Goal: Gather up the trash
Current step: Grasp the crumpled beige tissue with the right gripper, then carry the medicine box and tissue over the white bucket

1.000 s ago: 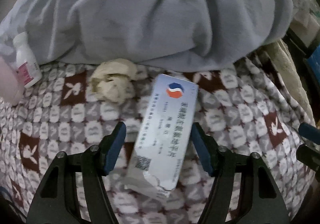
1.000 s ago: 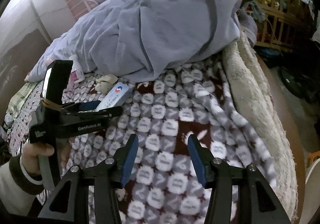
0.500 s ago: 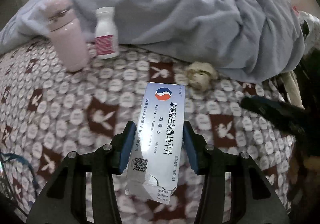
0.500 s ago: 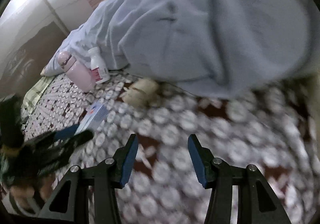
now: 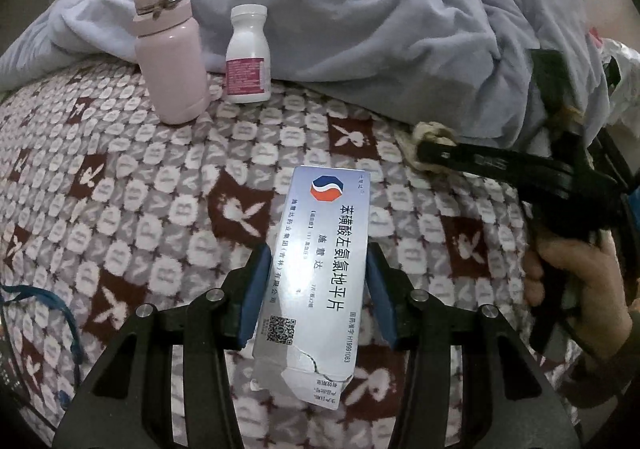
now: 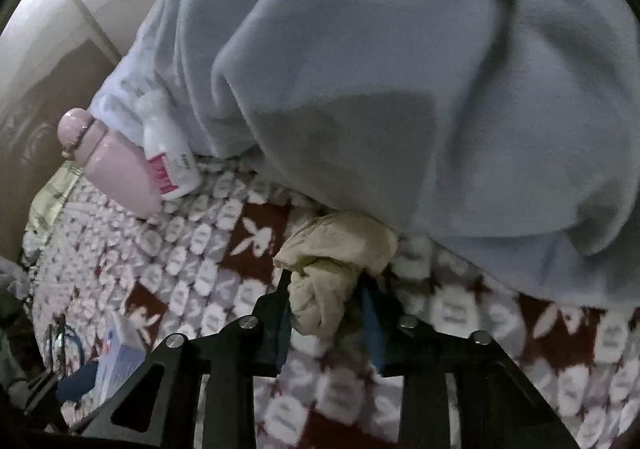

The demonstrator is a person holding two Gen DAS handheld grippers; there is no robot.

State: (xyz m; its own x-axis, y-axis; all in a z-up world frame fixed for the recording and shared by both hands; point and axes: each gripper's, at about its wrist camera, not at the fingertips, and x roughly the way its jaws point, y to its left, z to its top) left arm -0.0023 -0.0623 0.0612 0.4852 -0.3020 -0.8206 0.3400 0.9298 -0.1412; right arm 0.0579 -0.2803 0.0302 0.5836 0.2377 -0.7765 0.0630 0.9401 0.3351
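Two bits of rubbish are being gathered off the bed's brown-and-white rabbit-print blanket (image 5: 120, 185). The left tongs (image 5: 312, 301) are clamped on the long sides of a flat white cardboard medicine box (image 5: 320, 269), its torn end nearest the camera; it looks light and easily crushed, so the broad sides seem the right hold. The right tongs (image 6: 326, 313) have just been closing around a crumpled beige tissue wad (image 6: 332, 261), which lies against the edge of the rumpled grey-blue fleece blanket (image 6: 400, 89); the pads appear to press it. It looks soft and nearly weightless, best pinched through its bulk. Left of the wad stand a pink flask (image 5: 170, 53) and a white pill bottle (image 5: 248, 57).
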